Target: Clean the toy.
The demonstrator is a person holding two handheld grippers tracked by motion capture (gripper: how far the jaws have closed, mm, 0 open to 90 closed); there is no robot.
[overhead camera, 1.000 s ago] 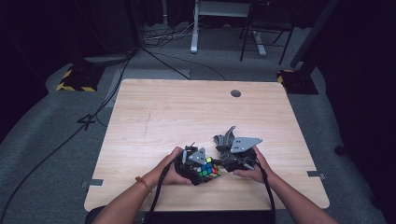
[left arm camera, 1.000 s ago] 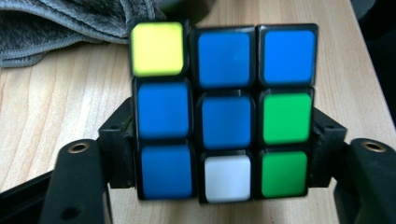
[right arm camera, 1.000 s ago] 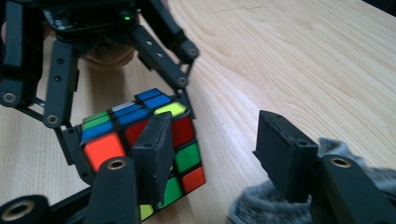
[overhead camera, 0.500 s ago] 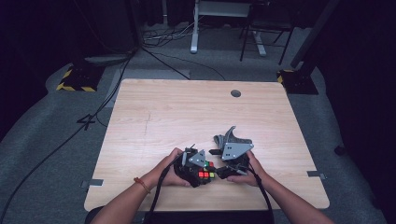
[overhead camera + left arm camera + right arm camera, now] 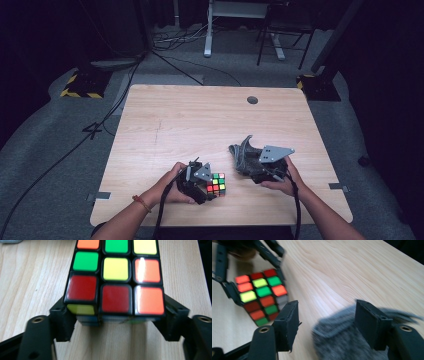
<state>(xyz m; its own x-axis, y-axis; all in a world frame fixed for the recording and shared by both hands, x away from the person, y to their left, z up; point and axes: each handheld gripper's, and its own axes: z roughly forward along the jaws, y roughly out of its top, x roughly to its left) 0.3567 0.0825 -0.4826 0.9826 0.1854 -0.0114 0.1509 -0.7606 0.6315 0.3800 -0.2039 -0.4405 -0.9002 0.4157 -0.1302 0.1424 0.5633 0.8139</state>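
A scrambled Rubik's cube [image 5: 216,184] sits near the front edge of the wooden table [image 5: 200,120]. My left gripper [image 5: 210,185] is shut on it. Its jaws have just been closing and now press on the cube's [image 5: 116,277] two sides. To the right, my right gripper [image 5: 248,164] points left at a crumpled grey cloth [image 5: 242,152]. Its jaws have just been opening and stand wide. The cloth [image 5: 342,342] lies blurred between and below the right gripper [image 5: 328,322], and the pads do not press on it. The cube [image 5: 260,296] is in front of them.
A round cable hole [image 5: 252,100] is near the table's far edge. The person's hands and forearms come in over the front edge. Cables and desk legs [image 5: 207,30] stand on the dark floor beyond the table.
The right gripper has moved to the right, away from the cube, and the grey cloth has gone with it. The left gripper and the cube have stayed in place.
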